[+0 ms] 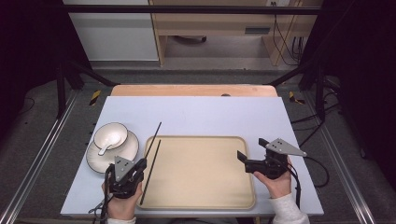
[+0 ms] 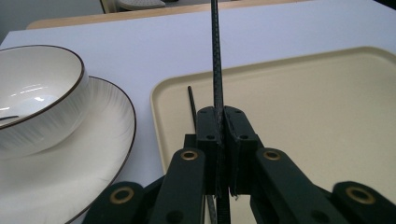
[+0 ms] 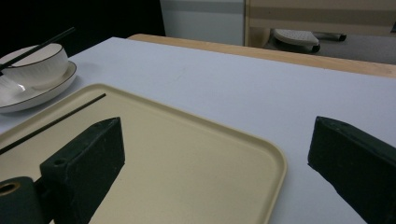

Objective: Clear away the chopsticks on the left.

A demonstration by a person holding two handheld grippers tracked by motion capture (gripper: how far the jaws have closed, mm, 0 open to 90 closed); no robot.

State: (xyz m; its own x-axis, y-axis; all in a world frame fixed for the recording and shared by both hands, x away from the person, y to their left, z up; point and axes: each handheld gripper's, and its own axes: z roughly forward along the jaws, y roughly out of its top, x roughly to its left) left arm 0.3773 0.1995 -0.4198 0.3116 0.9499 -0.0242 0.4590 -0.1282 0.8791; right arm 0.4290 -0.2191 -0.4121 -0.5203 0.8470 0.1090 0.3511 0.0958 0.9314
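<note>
Your left gripper [image 1: 138, 164] clamps a thin black chopstick [image 2: 216, 70] | second chopstick [image 1: 150, 171] lies in tray [image 1: 201, 196], 9 o'clock edge | right gripper [image 1: 252, 151] jaws apart

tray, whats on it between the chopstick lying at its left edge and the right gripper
Nothing: in the high view the tray is bare from the lying chopstick across to the right gripper.

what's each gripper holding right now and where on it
The left gripper is shut on one black chopstick, gripping near its lower end. The right gripper is open, holding nothing.
</note>
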